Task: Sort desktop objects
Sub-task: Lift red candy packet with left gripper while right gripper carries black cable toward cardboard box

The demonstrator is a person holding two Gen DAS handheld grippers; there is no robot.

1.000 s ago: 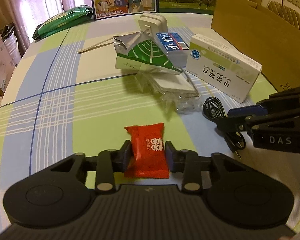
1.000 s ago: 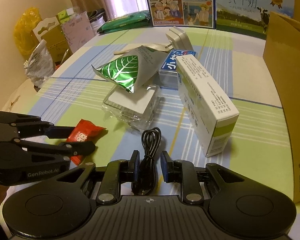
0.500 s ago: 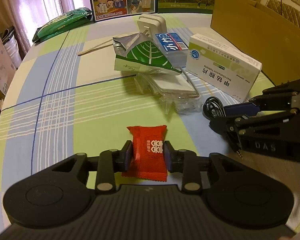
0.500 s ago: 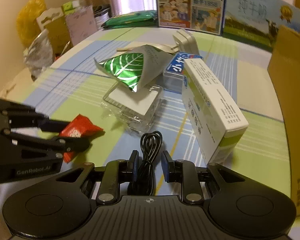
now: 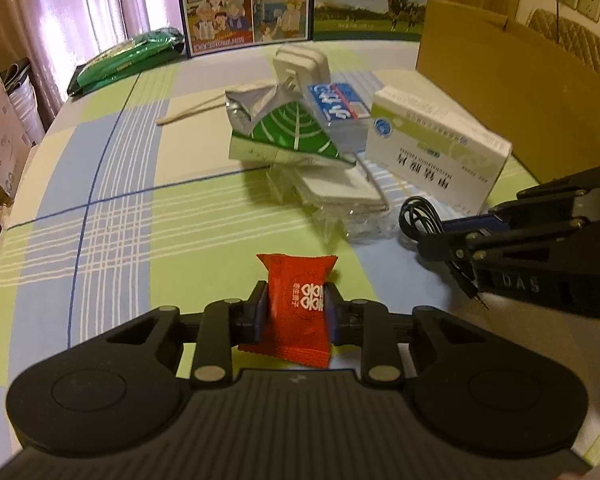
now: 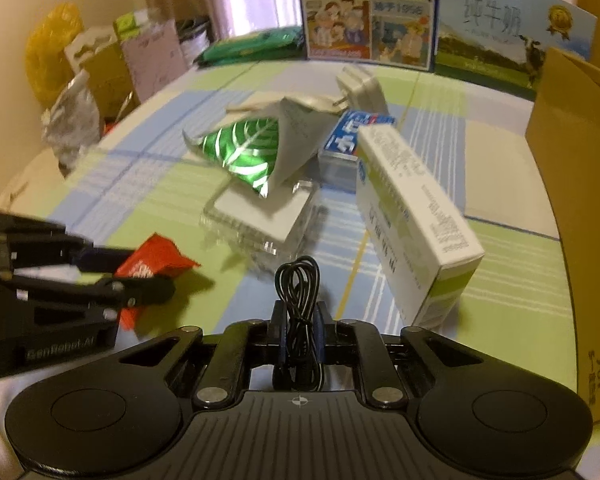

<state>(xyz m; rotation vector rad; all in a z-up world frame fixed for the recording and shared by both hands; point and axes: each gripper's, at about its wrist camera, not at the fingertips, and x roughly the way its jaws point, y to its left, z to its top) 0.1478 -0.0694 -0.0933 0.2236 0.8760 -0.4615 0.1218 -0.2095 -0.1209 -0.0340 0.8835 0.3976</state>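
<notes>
Gripping a red packet, left tongs; right tongs clamp black cable

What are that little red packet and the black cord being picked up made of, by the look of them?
The red packet looks like thin plastic film: glossy, wrinkled, with crimped saw-tooth ends, pinched in the left hand-held gripper. The black cord seems rubber or plastic coated: smooth, slightly shiny, bending into loose loops, held in the right hand-held gripper.
</notes>
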